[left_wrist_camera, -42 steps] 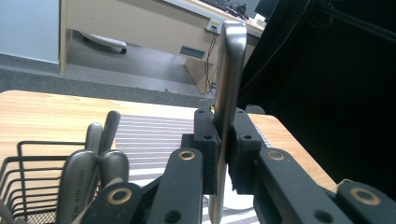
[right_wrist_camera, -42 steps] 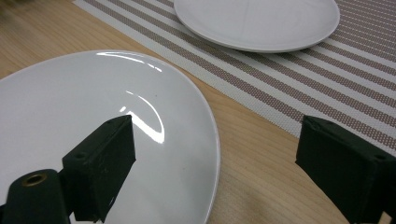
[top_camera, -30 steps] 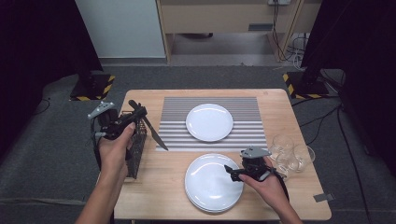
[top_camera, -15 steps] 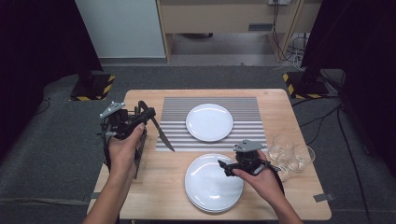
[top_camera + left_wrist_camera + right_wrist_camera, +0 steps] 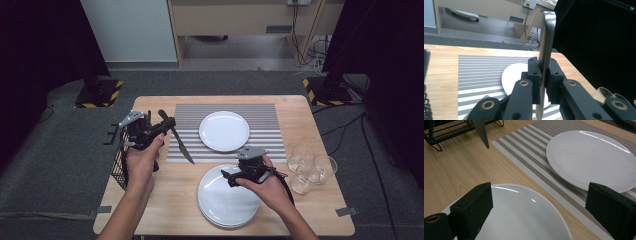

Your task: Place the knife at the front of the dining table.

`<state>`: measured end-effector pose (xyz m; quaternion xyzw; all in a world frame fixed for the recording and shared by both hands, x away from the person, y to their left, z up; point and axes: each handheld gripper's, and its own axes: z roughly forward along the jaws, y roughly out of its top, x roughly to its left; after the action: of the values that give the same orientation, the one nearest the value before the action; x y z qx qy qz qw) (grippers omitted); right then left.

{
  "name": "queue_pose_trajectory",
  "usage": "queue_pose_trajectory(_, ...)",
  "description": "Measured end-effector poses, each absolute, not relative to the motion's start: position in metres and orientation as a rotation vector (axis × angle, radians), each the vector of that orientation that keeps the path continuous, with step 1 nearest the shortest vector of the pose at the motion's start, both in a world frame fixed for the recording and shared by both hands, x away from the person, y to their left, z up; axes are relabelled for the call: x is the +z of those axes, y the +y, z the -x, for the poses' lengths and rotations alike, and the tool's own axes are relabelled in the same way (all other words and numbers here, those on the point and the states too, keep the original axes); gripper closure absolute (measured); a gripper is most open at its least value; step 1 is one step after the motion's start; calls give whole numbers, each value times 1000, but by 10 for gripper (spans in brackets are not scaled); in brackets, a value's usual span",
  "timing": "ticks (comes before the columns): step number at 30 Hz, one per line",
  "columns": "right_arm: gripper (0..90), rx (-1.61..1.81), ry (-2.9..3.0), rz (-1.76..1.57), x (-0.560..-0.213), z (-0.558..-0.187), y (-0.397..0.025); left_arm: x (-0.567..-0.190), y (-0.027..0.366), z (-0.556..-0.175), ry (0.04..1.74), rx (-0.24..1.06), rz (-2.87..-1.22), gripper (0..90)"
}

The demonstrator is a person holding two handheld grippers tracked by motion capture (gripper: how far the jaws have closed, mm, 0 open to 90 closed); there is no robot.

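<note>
Placemat (image 5: 226, 131): was laid at the table's (image 5: 300, 107) far middle.
Plate (image 5: 224, 131): was set on placemat.
Glasses (image 5: 310, 167): were grouped right.
Basket (image 5: 120, 160): was placed left.

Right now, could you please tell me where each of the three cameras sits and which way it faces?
High view: above the person's side, facing forward and down on the table; both forearms and hand-held grippers show.
Left gripper view: on the left hand-held gripper, looking along jaws clamped on a knife.
Right gripper view: on the right hand-held gripper, jaws apart over the plate stack.
All share the plate on the striped placemat.
</note>
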<state>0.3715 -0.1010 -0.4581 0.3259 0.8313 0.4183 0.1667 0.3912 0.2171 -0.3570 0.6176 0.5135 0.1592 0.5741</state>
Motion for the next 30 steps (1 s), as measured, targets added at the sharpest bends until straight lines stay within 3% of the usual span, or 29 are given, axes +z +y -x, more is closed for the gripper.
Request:
queue_pose_trajectory(18, 103, 1201, 2406, -852, -453, -376, -74, -365, 202, -396, 1194, 362, -1456, 834)
queue_pose_trajectory(30, 221, 1238, 2400, -844, -452, -379, -62, -370, 195, -400, 1188, 363, -1459, 834)
